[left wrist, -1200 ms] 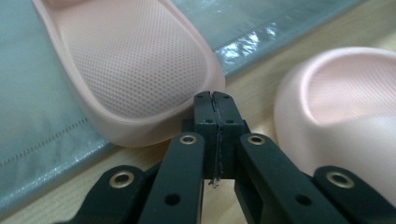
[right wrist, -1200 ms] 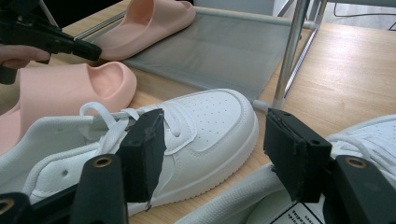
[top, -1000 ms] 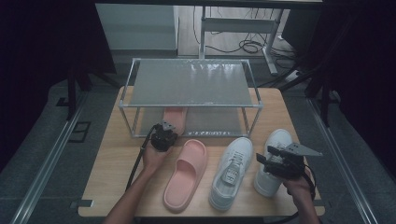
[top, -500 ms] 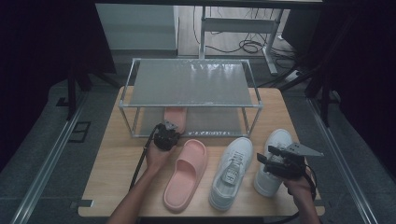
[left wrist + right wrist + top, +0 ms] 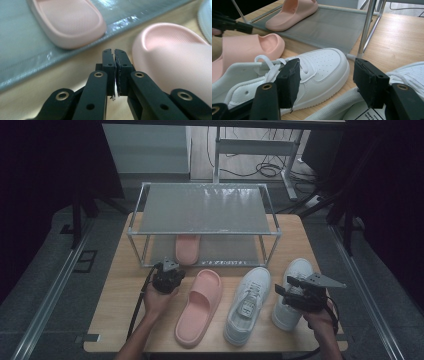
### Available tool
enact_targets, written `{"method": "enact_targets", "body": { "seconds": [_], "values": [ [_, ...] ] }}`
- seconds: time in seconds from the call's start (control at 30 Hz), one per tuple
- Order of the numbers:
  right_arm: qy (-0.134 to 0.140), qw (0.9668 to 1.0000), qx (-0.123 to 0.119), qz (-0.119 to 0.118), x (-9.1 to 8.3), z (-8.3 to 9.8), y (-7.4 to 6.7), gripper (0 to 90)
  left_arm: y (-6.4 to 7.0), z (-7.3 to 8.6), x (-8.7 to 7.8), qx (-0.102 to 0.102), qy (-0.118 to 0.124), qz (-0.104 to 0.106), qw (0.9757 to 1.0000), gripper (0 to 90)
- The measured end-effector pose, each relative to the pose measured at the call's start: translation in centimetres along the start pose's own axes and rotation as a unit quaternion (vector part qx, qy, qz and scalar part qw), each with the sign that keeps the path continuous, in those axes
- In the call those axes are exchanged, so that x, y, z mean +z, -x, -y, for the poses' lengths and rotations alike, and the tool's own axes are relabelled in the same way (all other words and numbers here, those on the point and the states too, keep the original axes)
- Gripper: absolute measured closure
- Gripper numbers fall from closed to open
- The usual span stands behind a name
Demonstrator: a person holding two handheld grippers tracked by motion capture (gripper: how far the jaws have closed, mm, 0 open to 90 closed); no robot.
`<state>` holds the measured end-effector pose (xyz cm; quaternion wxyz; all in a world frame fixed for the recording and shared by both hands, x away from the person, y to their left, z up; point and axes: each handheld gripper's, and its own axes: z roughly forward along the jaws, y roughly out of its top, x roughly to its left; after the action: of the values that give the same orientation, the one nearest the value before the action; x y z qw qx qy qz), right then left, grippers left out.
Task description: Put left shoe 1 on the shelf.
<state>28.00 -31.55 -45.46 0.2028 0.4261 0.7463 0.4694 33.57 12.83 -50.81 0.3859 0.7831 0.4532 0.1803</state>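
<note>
We held the left gripper (image 5: 168,271) pinched shut and empty; bare wooden tabletop (image 5: 127,295) lay leftward, pink rubber slipper (image 5: 198,306) rightward. Our right gripper (image 5: 324,85) gaped over white laced sneakers (image 5: 294,75).

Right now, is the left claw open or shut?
Shut: the left claw has its black jaws pressed together with nothing between them, beside the pink rubber slipper.

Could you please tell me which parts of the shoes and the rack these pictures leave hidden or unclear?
- Slipper on the rack's lower shelf: in the high view the top shelf covers its far end.
- Right sneaker: in the high view the right gripper and hand cover part of it; in the right gripper view the frame edge and a jaw cut it off.
- Sneaker label: cut off by the bottom edge, text unreadable.
</note>
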Motion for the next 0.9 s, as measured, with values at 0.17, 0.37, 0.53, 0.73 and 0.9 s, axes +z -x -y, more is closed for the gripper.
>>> {"method": "enact_targets", "body": {
  "seconds": [0.17, 0.37, 0.53, 0.73, 0.9],
  "values": [
    [-0.001, 1.0, 0.001, 0.0, 0.1, 0.0, 0.1, 39.1, 0.4, 1.2, -1.8, -0.005, 0.011, 0.012, 0.9998, 87.5],
    [0.002, 1.0, 0.0, 0.001, -0.1, 0.0, 0.1, 39.5, 0.4, 2.6, -3.9, -0.013, 0.015, 0.029, 0.9994, 89.6],
    [0.0, 1.0, 0.0, 0.0, 0.0, 0.0, 0.0, 39.5, 0.9, 3.5, -5.3, -0.002, 0.008, 0.043, 0.999, 90.0],
    [-0.002, 1.0, -0.002, -0.001, 0.2, 0.0, -0.2, 39.2, 0.7, 4.8, -5.9, -0.004, -0.011, 0.05, 0.9987, 90.0],
    [-0.002, 1.0, -0.003, 0.0, 0.1, 0.0, -0.2, 39.1, 0.9, 4.7, -5.9, 0.0, -0.012, 0.057, 0.9983, 90.0]
  ]
}}
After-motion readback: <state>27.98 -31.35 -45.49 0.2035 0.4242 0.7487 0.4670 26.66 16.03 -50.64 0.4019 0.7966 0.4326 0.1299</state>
